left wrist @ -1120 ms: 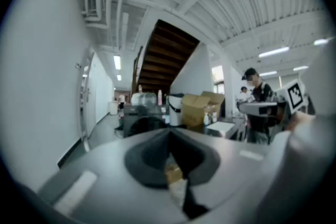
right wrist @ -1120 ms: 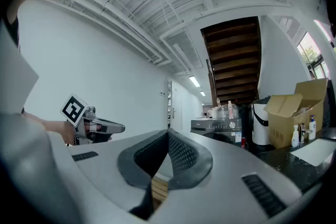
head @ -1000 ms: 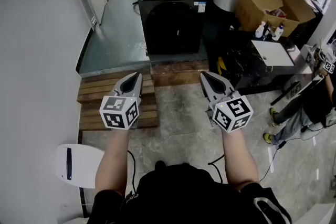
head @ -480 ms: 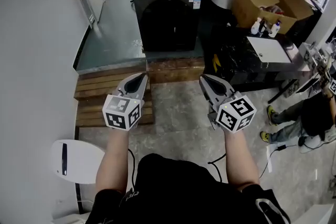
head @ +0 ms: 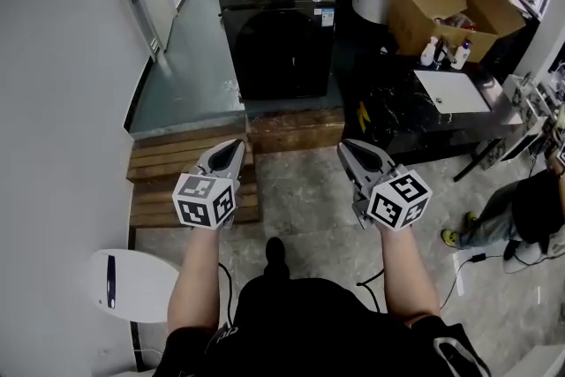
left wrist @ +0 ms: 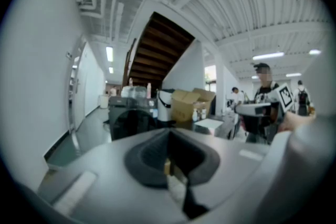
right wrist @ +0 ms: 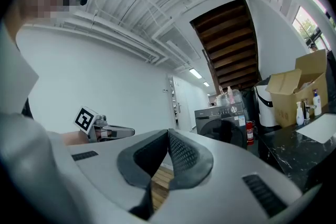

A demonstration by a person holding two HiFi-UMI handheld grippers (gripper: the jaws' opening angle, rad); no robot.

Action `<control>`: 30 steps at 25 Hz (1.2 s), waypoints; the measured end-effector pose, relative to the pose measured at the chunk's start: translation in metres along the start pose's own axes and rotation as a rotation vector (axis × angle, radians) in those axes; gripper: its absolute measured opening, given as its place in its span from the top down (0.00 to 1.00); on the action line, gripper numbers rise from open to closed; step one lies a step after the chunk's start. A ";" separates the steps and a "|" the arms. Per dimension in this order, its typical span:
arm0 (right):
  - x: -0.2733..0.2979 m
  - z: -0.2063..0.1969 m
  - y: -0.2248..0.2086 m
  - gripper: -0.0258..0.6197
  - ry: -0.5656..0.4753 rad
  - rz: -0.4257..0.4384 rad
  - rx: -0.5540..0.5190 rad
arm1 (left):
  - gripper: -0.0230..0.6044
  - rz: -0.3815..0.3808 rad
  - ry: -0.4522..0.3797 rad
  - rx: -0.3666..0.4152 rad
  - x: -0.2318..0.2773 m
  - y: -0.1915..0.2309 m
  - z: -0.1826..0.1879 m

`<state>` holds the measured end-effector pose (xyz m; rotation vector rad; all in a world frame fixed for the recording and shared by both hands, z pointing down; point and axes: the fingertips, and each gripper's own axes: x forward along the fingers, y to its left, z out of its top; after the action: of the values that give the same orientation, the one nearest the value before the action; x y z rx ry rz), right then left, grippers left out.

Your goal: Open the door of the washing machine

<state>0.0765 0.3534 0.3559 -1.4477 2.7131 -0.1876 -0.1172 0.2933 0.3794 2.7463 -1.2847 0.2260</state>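
Step in hand: the approach. Neither gripper is near the machine, so the opening itself has not begun.
Washing machine point(head: 278, 31): a black front-loader on the raised grey floor at the far end of the room, well apart from both grippers, with a control dial at its top right.
Door point(head: 281, 56): dark, round and closed flush with the front. From this range I cannot tell where its handle or recess sits.
Left gripper point(head: 233, 144): clenched, pads together with nothing between them, held out level towards the machine.
Right gripper point(head: 346, 146): likewise clenched and empty, beside the left one and pointing the same way.
In between: a wooden pallet step point(head: 177, 163) and a wooden kerb point(head: 296, 130) lead up to the grey floor.
To the right: a black counter point(head: 397, 115) with a white basin point(head: 452, 90), spray bottles point(head: 439, 53) and an open cardboard box point(head: 441, 0).
Next move, as I judge it: go up the step and close in on the front. Find the door's handle side, part one gripper's jaws, hook or pinch that edge, then pull outwards along the hinge's arc.
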 end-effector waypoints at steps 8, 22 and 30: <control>0.065 -0.002 -0.026 0.97 0.061 0.030 -0.028 | 0.95 -0.018 -0.017 -0.048 0.058 0.046 0.006; 0.202 -0.017 -0.063 0.97 0.129 0.039 0.008 | 0.95 -0.018 0.003 -0.084 0.131 0.165 0.018; 0.251 -0.043 -0.078 0.97 0.156 -0.009 0.067 | 0.95 0.051 0.022 -0.135 0.132 0.247 0.003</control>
<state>-0.0038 0.1056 0.4104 -1.4870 2.7903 -0.4037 -0.2228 0.0354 0.4067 2.5939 -1.3144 0.1663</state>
